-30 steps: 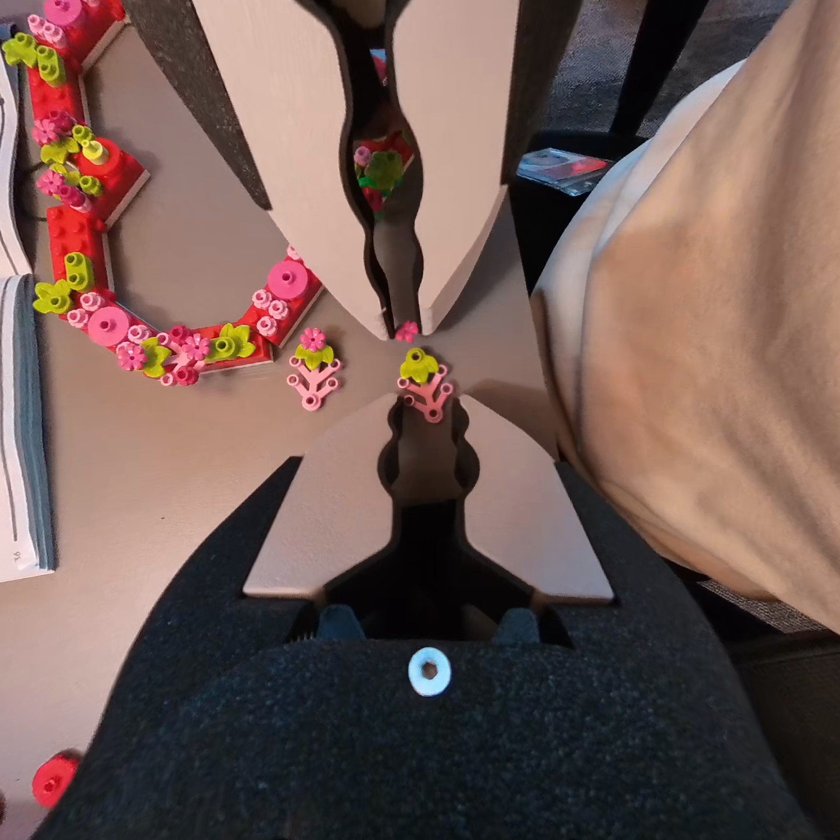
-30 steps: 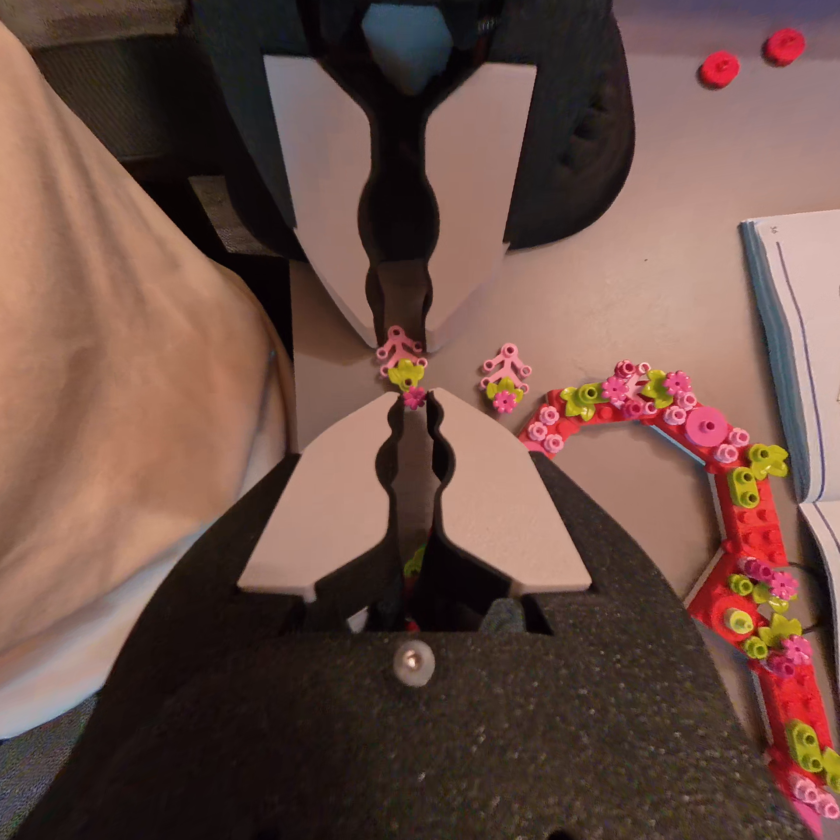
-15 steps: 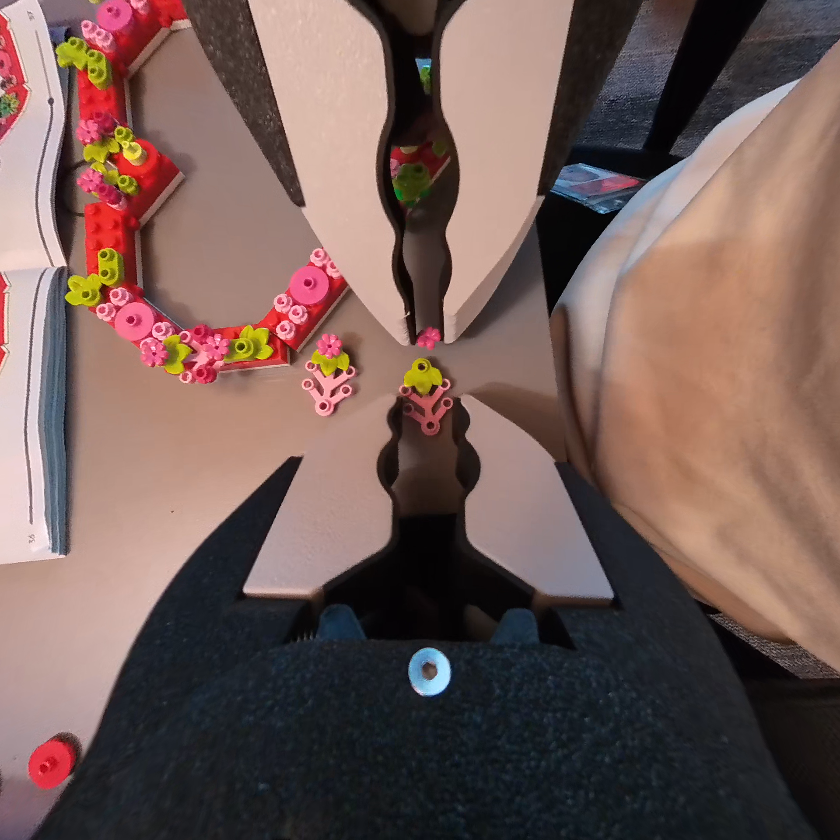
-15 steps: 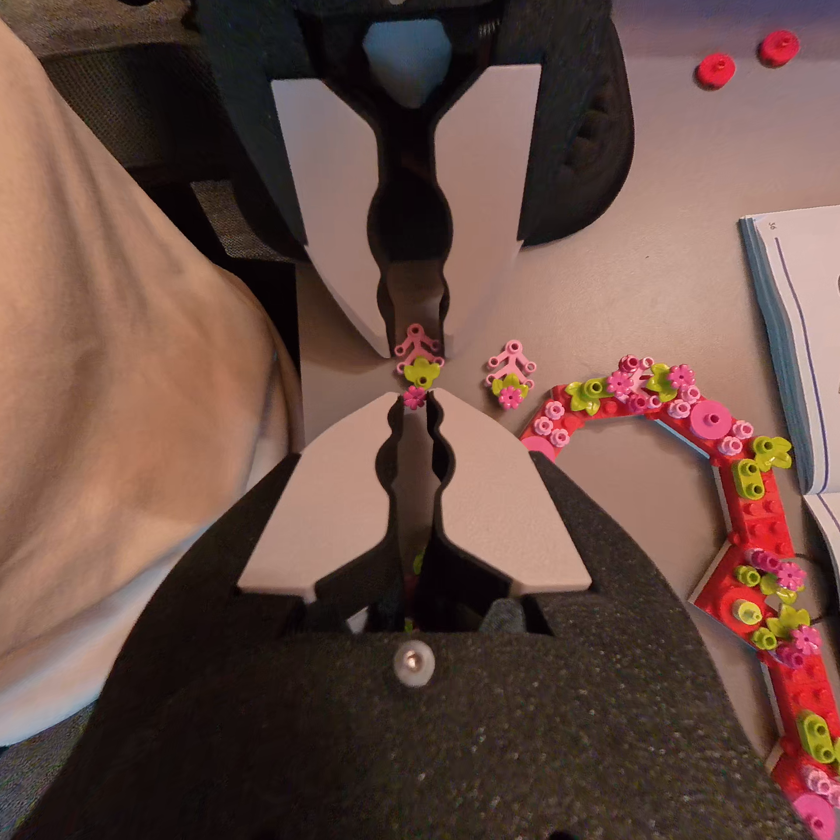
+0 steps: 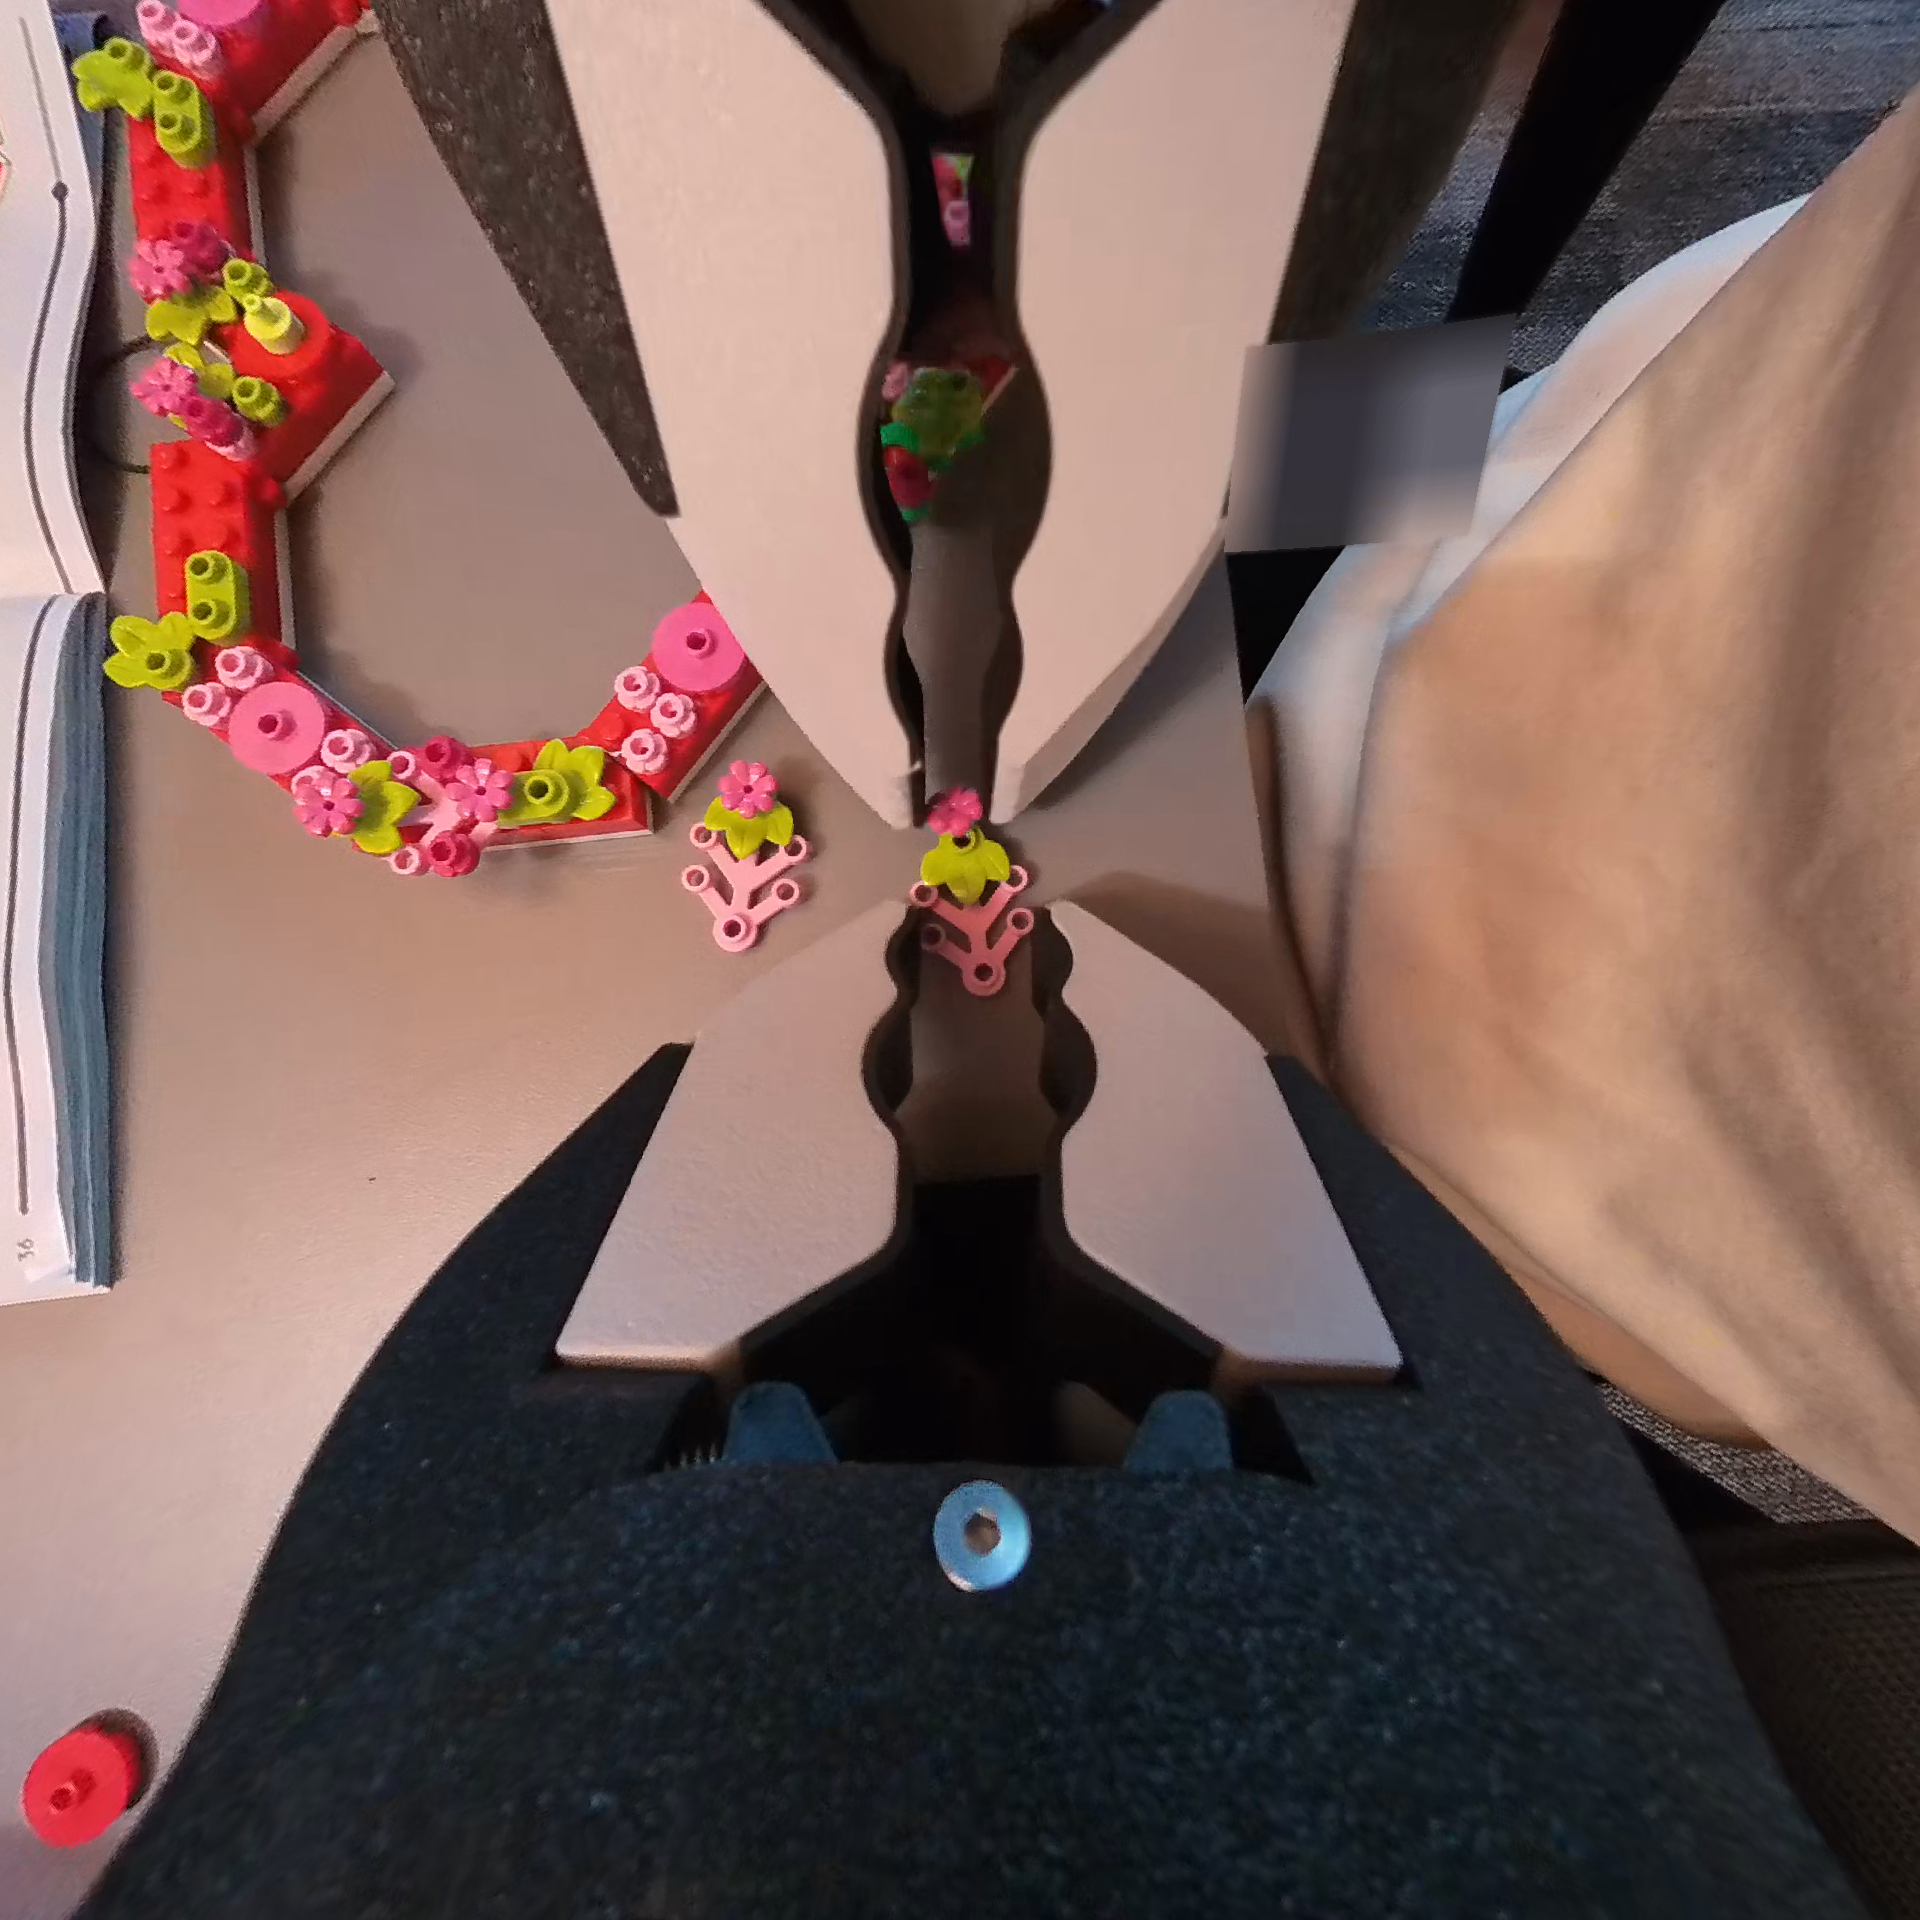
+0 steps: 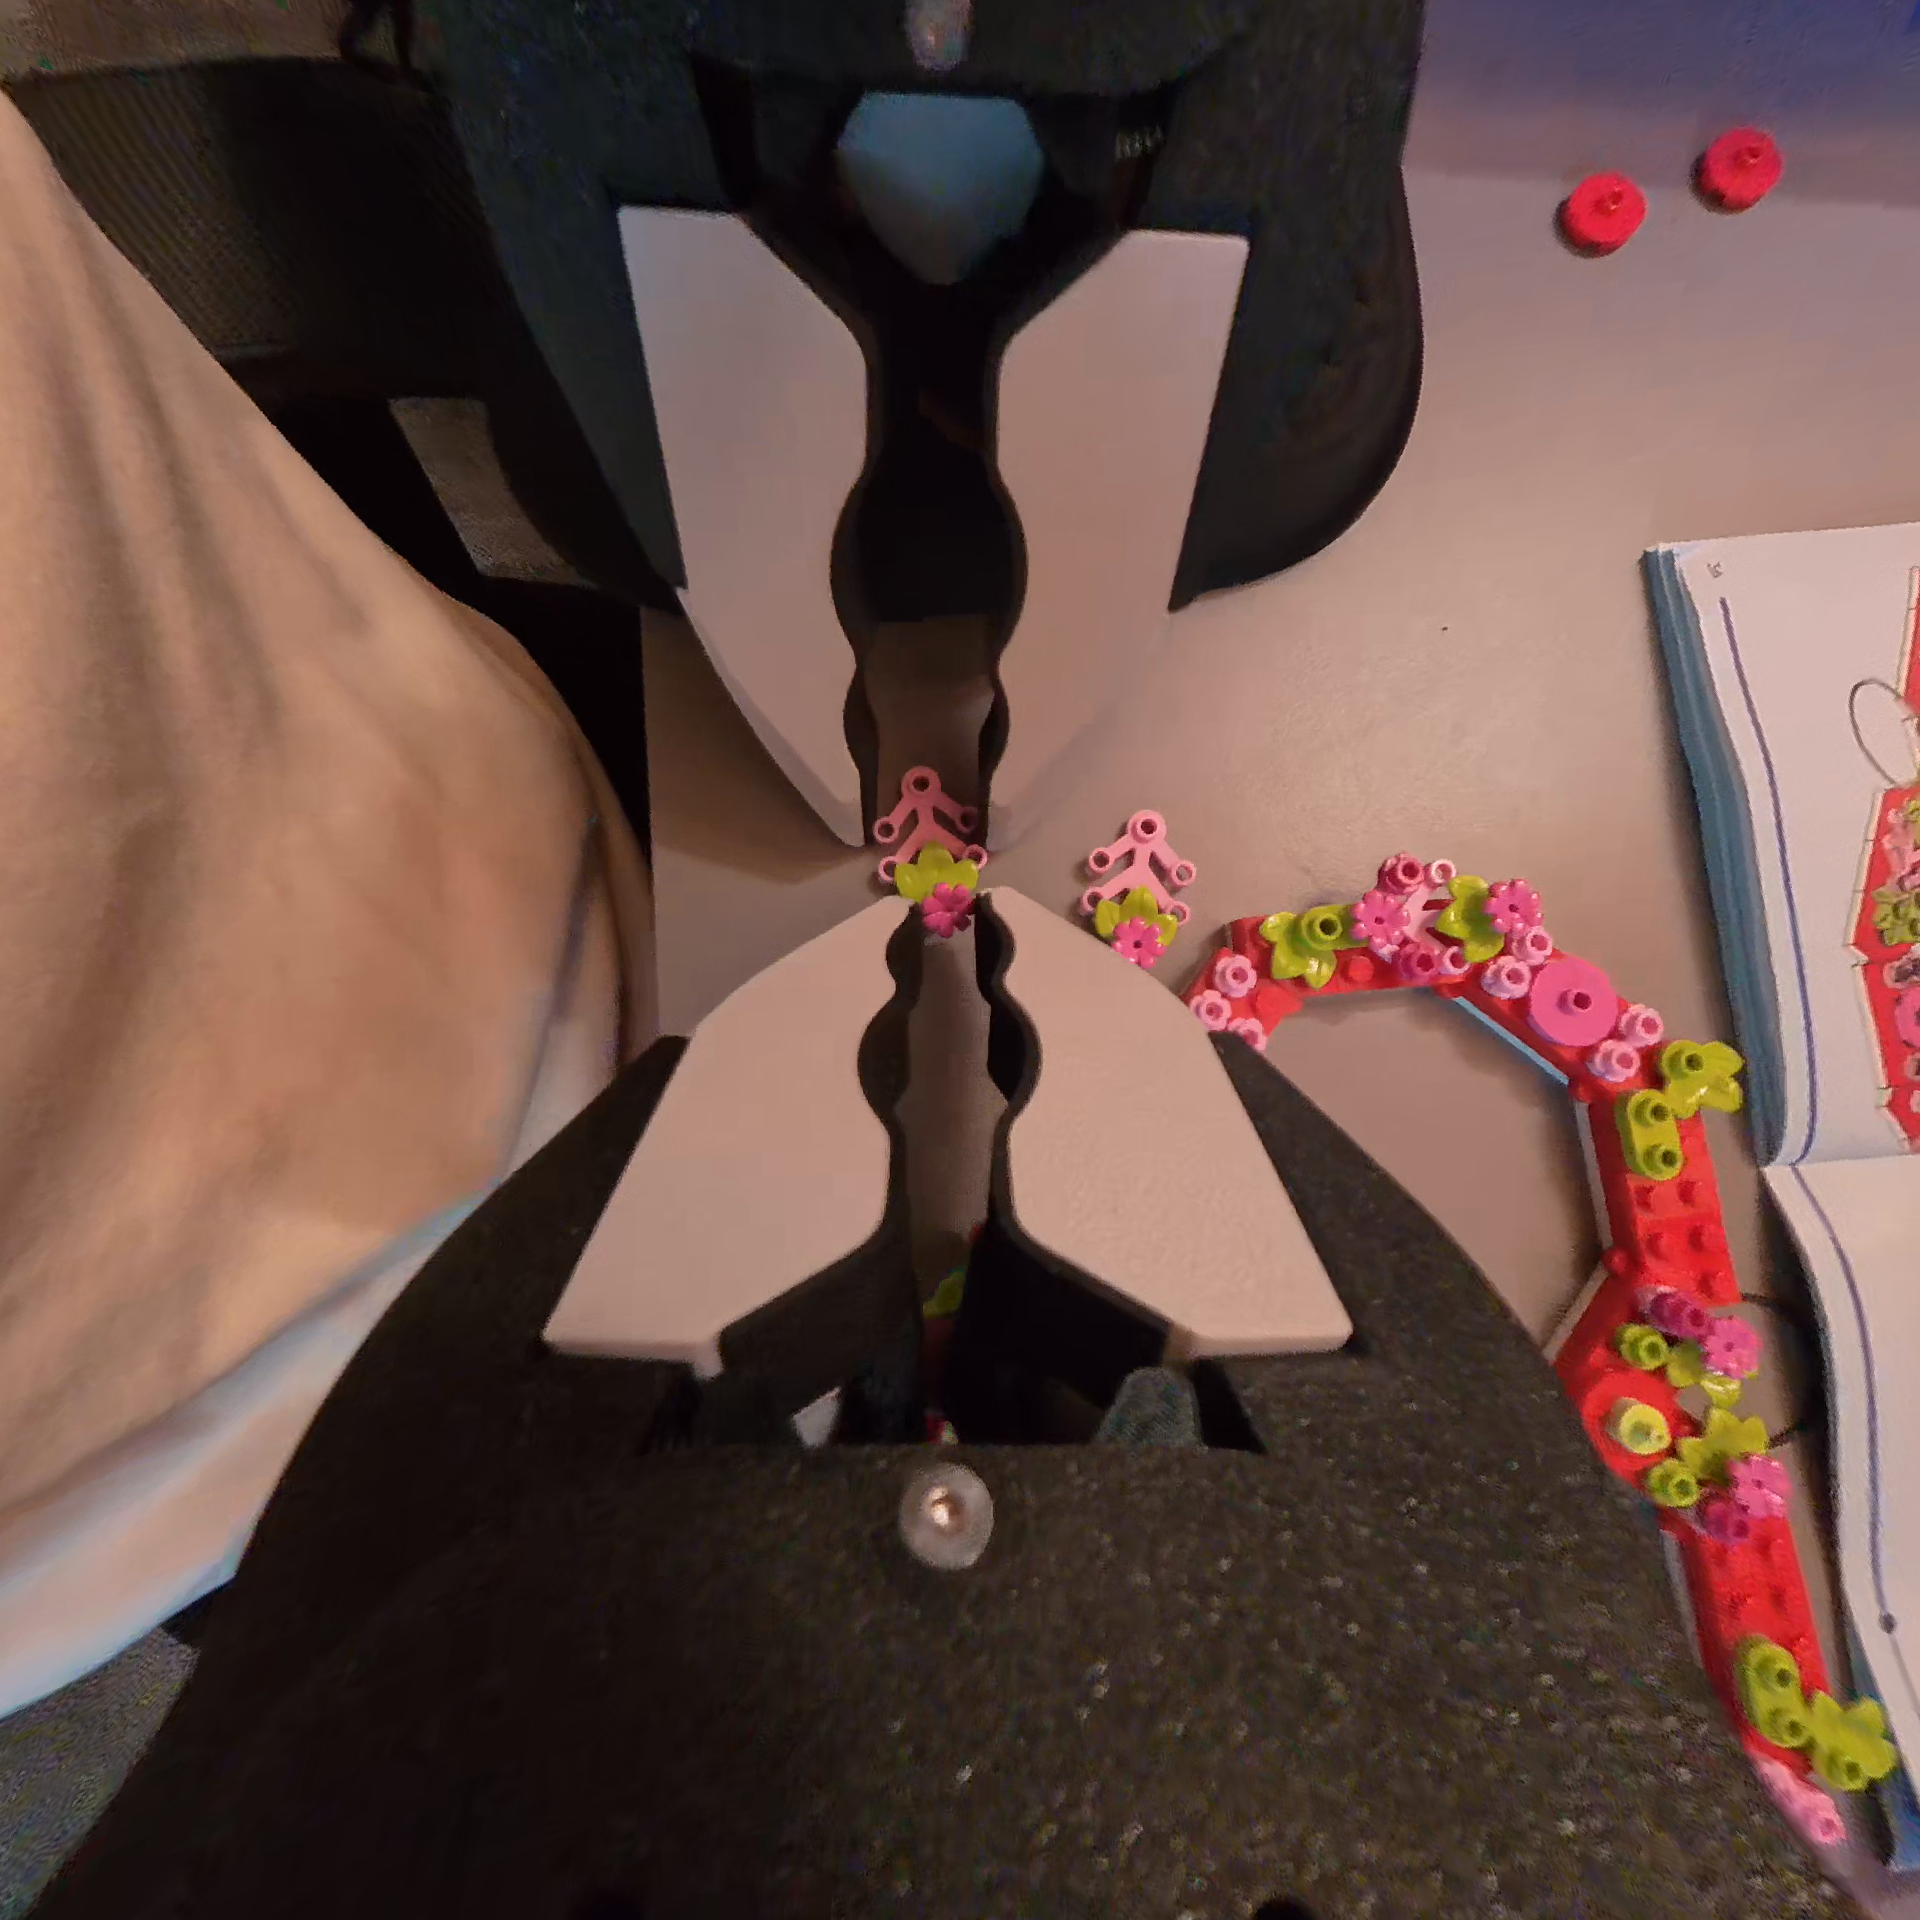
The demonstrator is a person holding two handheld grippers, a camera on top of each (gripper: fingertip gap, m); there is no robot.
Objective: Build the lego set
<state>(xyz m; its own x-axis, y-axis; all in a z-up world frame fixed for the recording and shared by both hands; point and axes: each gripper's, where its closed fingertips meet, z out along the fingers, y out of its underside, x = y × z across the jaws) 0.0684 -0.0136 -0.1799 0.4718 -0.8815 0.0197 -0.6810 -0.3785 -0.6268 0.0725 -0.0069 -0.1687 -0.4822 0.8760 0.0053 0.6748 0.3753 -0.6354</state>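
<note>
My left gripper (image 5: 975, 920) is shut on a light pink branch piece (image 5: 977, 951) with a lime leaf (image 5: 964, 864) on top. My right gripper (image 6: 943, 902) faces it tip to tip, shut on a small magenta flower (image 6: 943, 912). The flower touches the lime leaf (image 6: 920, 873). In the right wrist view the left gripper (image 6: 927, 831) comes in from the top with the branch (image 6: 923, 800). In the left wrist view the right gripper (image 5: 951, 816) comes in from the top with the flower (image 5: 954, 808). Both hover just above the grey table (image 5: 416, 1039).
A second branch piece with leaf and flower (image 5: 743, 862) lies beside the grippers. A red frame with flowers and leaves (image 5: 213, 509) curves to the left. An open booklet (image 5: 42, 935) lies beyond it. A red round piece (image 5: 68, 1782) lies near. A person's beige clothing (image 5: 1610, 831) borders the table edge. Less than 4 cm separates the two grippers' tips.
The right gripper has brought the magenta flower closer to the left gripper's piece. A gap separated flower and lime leaf before; now they touch.
</note>
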